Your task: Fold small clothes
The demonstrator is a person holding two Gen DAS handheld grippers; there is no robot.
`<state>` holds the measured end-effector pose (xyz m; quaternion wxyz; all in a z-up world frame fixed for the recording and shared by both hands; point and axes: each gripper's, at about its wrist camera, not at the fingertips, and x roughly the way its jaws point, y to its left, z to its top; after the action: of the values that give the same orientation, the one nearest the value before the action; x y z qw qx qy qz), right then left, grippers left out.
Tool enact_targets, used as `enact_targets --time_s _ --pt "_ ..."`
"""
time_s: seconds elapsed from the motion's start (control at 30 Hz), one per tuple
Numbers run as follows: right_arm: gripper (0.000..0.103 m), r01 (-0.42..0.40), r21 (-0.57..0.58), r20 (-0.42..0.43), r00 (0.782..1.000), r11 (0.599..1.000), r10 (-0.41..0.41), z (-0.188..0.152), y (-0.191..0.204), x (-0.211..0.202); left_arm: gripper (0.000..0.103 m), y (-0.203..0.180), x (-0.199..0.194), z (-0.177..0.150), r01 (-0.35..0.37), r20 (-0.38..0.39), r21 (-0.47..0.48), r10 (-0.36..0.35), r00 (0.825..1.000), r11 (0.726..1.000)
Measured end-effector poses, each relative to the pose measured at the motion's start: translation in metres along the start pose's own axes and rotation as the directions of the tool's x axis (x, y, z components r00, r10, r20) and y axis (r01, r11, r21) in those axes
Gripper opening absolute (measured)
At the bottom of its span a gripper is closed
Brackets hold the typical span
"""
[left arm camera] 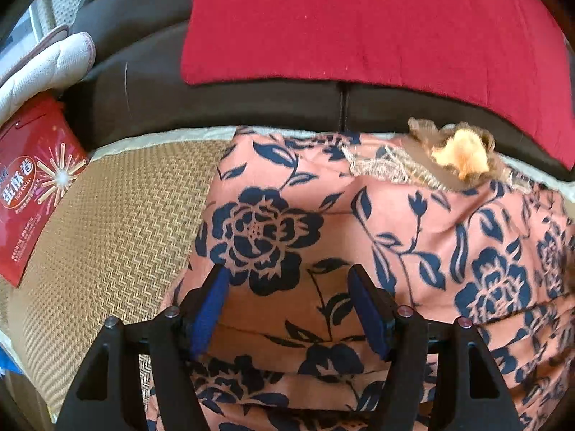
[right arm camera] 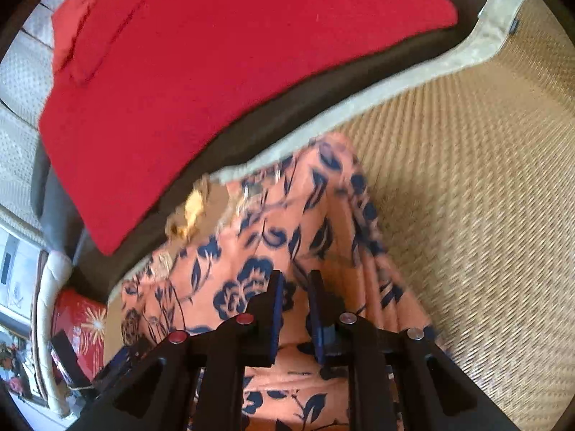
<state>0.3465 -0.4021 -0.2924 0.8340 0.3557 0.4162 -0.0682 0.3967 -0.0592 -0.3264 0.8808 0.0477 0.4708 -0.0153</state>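
Left gripper: jaws spread wide and released, with nothing pinched; the flowered cloth lies under and between them.
Right gripper: jaws nearly clenched, with a ridge of the same cloth running up between them; it looks pinched there, though blur hides the contact.
Garment: small orange garment with dark blue flowers, directly under both sets of jaws, lying on the woven mat. Creases cross it near the left jaws, and gathered pleats trail past the right jaws.
Trim: lace edging and a yellow tuft at the garment's far edge, beyond the jaws.
Progress: by my reading mid-fold; some layers are doubled over, but the bundle is uneven, so flattening and final folds remain.
Beyond: dark sofa back, then a red cushion.
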Motion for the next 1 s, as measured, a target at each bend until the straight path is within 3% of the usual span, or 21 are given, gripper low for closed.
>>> enact_targets --time_s 0.07,0.17,0.3,0.43,0.57,0.7,0.87,1.0 --pt "0.018 0.000 0.017 0.037 0.999 1.000 -0.001 0.006 -0.009 -0.007 0.069 0.005 -0.003 0.003 -0.001 0.023 -0.014 0.001 1.000 1.000" --pt "0.018 -0.015 0.042 0.027 1.000 0.999 0.014 0.012 -0.020 -0.002 0.069 0.018 -0.003 0.007 -0.040 0.037 -0.048 0.042 0.998 0.998" --pt "0.016 -0.013 0.044 0.003 1.000 0.999 0.013 0.016 -0.023 0.010 0.069 0.037 0.015 0.007 -0.092 -0.029 -0.085 0.090 0.996 0.992" --pt "0.018 -0.044 0.054 0.043 0.998 0.998 0.042 0.019 -0.022 -0.002 0.069 0.044 0.012 0.008 -0.054 -0.003 -0.115 0.054 0.999 0.992" --pt "0.018 -0.043 0.051 0.057 0.998 0.998 0.040 0.020 -0.022 -0.003 0.069 0.039 0.006 0.014 -0.061 0.048 -0.093 0.066 0.997 0.994" --pt "0.017 -0.013 0.055 0.029 1.000 0.998 0.011 0.020 -0.024 0.010 0.069 0.031 0.025 0.013 -0.122 -0.005 -0.042 0.122 0.992 0.992" --pt "0.018 -0.057 0.027 0.050 0.997 0.998 0.055 0.017 -0.009 0.001 0.069 0.030 0.012 0.013 -0.094 0.031 -0.052 0.095 0.995 0.994" --pt "0.018 -0.112 -0.053 0.004 0.994 0.992 0.113 0.007 0.019 0.007 0.069 0.016 -0.003 0.014 -0.064 0.082 -0.028 0.066 0.994 0.998"
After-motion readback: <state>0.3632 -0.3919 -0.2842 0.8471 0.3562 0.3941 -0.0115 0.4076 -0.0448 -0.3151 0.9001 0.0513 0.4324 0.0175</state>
